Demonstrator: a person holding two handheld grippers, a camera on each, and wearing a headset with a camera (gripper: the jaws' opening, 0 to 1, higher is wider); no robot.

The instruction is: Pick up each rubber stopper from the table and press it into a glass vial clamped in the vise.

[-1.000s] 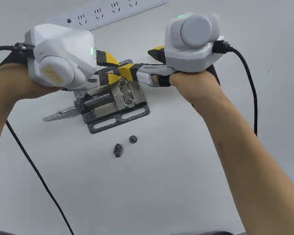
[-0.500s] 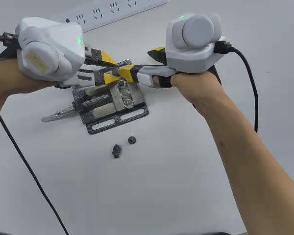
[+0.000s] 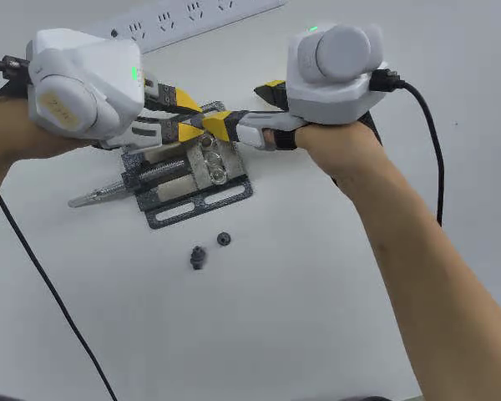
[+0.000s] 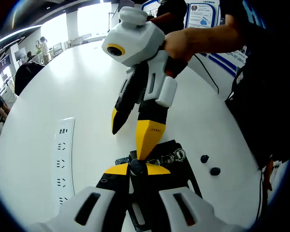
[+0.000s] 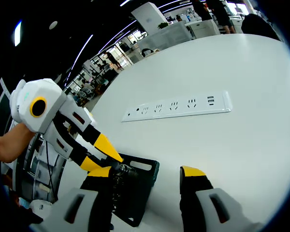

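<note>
— Any writing you can make out?
— None legible: the poster (image 4: pixel 203 13) in the background is too blurred, and the power strip (image 3: pixel 184 17) on the desk (image 3: pixel 301 276) shows no readable marking

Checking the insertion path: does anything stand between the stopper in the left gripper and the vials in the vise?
Yes: one yellow jaw of the right gripper sits just beyond the rubber stopper, over the vise beside the glass vials.

An open-plan office or lab hall: a wide white counter (image 3: pixel 259 334) carries a power strip (image 3: pixel 192 17) and a small vise (image 3: pixel 202 200). Long ceiling lights (image 5: pixel 94 46), desks (image 5: pixel 176 31), people (image 4: pixel 41 44), bright windows (image 4: pixel 89 19) and a poster (image 4: pixel 203 12) fill the background.
</note>
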